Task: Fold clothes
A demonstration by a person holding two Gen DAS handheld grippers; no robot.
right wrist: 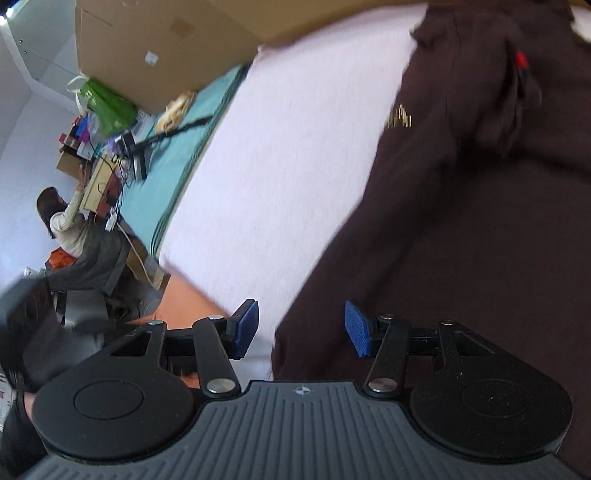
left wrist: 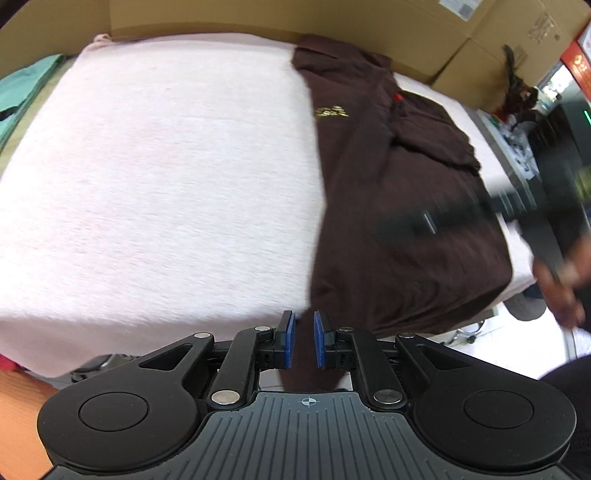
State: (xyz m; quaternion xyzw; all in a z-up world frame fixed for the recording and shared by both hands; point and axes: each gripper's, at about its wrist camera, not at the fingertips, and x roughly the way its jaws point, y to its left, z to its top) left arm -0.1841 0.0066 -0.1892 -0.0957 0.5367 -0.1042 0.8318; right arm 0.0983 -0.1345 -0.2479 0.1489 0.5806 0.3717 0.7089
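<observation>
Left tongs [left wrist: 303, 339] of mine are almost pressed together, with just a narrow slit between the blue pads [left wrist: 290, 339] and a bit of the brown shirt's [left wrist: 406, 206] hem sitting in that slit. Honestly I can't tell if they're actually biting the cloth. Right tongs [right wrist: 301, 328] are spread wide, holding nothing, hovering over the shirt's near edge. That shirt lies flat on the right part of the pink blanket [left wrist: 155, 177], gold logo [left wrist: 331, 112] facing up, hem draping over the blanket's front edge. Cardboard boxes [left wrist: 424, 33] stand right behind the blanket, and a teal cloth [right wrist: 173, 162] lies beside it.
</observation>
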